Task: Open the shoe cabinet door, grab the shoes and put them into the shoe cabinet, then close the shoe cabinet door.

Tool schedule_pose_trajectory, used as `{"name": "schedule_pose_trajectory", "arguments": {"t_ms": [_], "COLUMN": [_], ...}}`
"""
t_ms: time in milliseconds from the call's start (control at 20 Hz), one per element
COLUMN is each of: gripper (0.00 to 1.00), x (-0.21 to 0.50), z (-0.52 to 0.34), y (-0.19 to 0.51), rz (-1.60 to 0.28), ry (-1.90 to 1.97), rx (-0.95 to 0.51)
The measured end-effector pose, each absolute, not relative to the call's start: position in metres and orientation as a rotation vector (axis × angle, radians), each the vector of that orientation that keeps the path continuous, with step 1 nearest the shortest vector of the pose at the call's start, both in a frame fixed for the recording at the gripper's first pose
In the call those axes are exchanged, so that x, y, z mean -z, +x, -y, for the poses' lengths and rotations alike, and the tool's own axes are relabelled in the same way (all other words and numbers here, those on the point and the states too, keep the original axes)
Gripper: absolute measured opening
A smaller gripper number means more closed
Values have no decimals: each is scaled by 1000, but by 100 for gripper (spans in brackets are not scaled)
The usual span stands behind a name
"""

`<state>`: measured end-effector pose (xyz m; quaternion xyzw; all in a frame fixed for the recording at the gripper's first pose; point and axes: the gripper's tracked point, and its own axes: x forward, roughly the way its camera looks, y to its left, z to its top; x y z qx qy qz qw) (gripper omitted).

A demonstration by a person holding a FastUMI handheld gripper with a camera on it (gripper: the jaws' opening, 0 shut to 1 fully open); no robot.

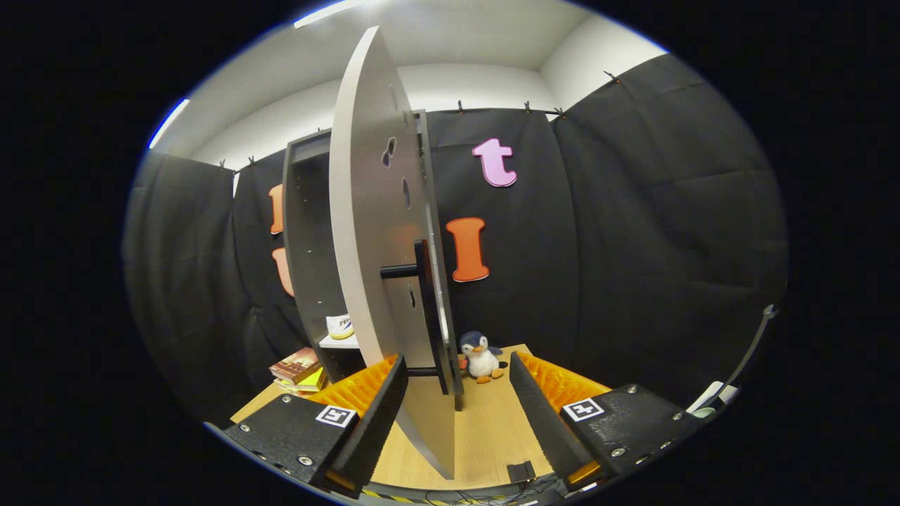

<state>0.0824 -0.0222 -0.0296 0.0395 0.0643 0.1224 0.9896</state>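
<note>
Swinging wide of its frame, the grey shoe cabinet door (365, 232) stands edge-on between the two fingers, its lower edge reaching down into the gap between them, with a black bar handle (425, 309) on short posts showing on its right-hand face. The jaws (457, 414) stand well apart, one black finger (376, 414) on each side of the door; whether the left finger touches the panel cannot be told, and the right one stands clear of it. Behind the door, the dark shoe cabinet (306, 239) stands open on the wooden bench (485, 429), and on a shelf inside it sits a white shoe (341, 327) with a yellow sole, partly hidden by the door. Left of the cabinet, near the bench's edge, lies a small stack of books (299, 369). Just beyond the door's handle, a plush penguin (480, 357) sits upright on the bench against the black cloth wall. A grey cable (745, 358) curves up at the far right, beside the right finger's housing.
</note>
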Motion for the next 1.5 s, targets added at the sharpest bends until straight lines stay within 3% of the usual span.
{"name": "schedule_pose_trajectory", "arguments": {"t_ms": [350, 1500], "gripper": [91, 93], "x": [32, 40], "z": [-52, -247], "y": [80, 169], "rz": [-158, -151], "ry": [150, 213], "rx": [-431, -457]}}
